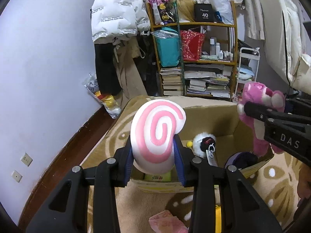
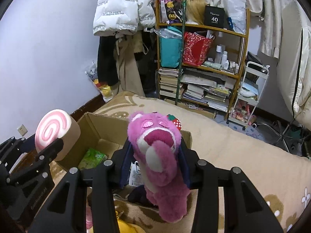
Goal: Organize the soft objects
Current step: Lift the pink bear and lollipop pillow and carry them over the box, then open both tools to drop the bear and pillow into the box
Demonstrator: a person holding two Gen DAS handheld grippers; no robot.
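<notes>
My left gripper [image 1: 153, 153] is shut on a soft pink-and-white swirl roll [image 1: 157, 130], held over the near edge of an open cardboard box [image 1: 210, 116]. From the right wrist view the roll [image 2: 51, 131] and the left gripper [image 2: 52, 145] show at the left, above the box [image 2: 101, 128]. My right gripper [image 2: 155, 161] is shut on a pink plush bear [image 2: 159, 155], which hangs over the box's right side. In the left wrist view the bear [image 1: 260, 104] and right gripper [image 1: 250, 108] are at the right edge. Inside the box lie a white-and-black plush [image 1: 204, 143] and a green packet [image 2: 93, 158].
The box stands on a beige patterned blanket [image 2: 223, 143]. Behind it are a wooden shelf [image 1: 194, 58] with books and bags, hanging coats [image 1: 116, 15], a white trolley [image 2: 250, 93] and a lilac wall [image 1: 48, 58]. A pink soft item [image 1: 167, 223] lies near the lower edge.
</notes>
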